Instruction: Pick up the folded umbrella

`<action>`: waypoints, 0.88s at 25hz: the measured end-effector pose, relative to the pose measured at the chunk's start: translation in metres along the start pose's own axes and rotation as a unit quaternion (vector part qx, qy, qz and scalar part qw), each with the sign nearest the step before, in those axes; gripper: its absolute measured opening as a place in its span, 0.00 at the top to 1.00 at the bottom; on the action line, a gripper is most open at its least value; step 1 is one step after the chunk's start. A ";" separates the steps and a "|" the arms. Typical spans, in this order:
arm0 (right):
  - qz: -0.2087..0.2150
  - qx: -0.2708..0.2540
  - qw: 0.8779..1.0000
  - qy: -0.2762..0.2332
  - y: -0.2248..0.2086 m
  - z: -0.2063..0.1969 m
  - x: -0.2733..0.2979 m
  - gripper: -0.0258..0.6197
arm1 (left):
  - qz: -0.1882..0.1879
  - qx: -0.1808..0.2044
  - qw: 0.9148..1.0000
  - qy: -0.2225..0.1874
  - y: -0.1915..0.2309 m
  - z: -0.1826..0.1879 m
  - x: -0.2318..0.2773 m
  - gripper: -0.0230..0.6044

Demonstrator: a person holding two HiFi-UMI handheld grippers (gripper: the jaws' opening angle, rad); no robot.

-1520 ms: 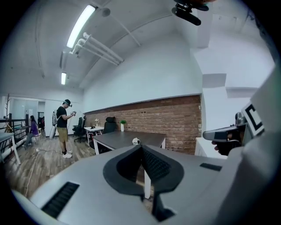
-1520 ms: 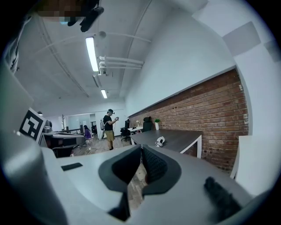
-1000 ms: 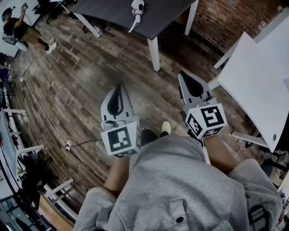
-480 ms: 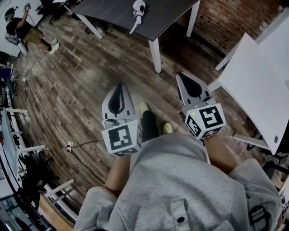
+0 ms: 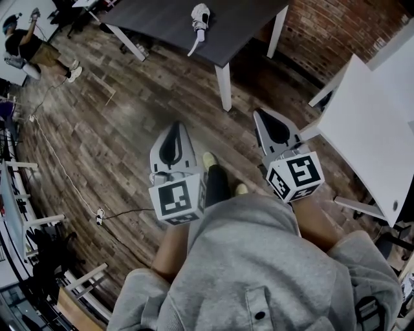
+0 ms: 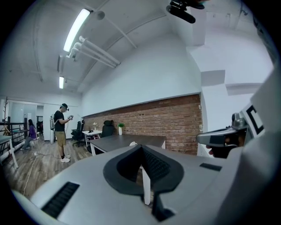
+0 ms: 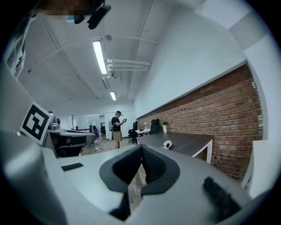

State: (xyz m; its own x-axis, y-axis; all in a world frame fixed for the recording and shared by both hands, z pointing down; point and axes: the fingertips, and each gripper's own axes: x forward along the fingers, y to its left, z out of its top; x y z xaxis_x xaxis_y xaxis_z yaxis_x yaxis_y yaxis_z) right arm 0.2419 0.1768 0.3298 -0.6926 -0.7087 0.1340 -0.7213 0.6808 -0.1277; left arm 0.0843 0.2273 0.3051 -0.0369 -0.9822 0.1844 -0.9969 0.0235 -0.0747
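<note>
The white folded umbrella (image 5: pixel 199 18) lies on the dark rectangular surface (image 5: pixel 155 19), well ahead of both claws, which are closed and empty, its long axis pointing roughly away from the person and more in line with the left claw (image 5: pixel 174 129) than the right claw (image 5: pixel 265 117).

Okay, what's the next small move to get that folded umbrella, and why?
Probably step forward toward the dark table. The folded umbrella lies on top of it, well ahead of both grippers. The left hand-held gripper and the right hand-held gripper are shut and empty, so one would likely need opening once it is near the umbrella.
</note>
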 end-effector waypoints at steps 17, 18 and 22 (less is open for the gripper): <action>0.008 0.010 1.000 0.018 -0.018 0.016 0.143 0.92 | 0.004 -0.017 1.000 0.006 0.084 0.012 0.118 0.94; 0.008 0.010 1.000 0.021 -0.019 0.016 0.150 0.92 | 0.004 -0.019 1.000 0.007 0.090 0.013 0.123 0.94; 0.002 0.008 1.000 0.030 -0.022 0.017 0.173 0.92 | 0.003 -0.024 1.000 0.014 0.107 0.014 0.143 0.94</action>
State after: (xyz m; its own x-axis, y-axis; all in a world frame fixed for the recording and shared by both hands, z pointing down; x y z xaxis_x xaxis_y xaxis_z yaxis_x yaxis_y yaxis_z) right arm 0.1375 0.0359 0.3389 -0.6940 -0.6938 0.1925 -0.7194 0.6794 -0.1448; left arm -0.0267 0.0873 0.3102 -0.0450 -0.9764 0.2112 -0.9988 0.0396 -0.0297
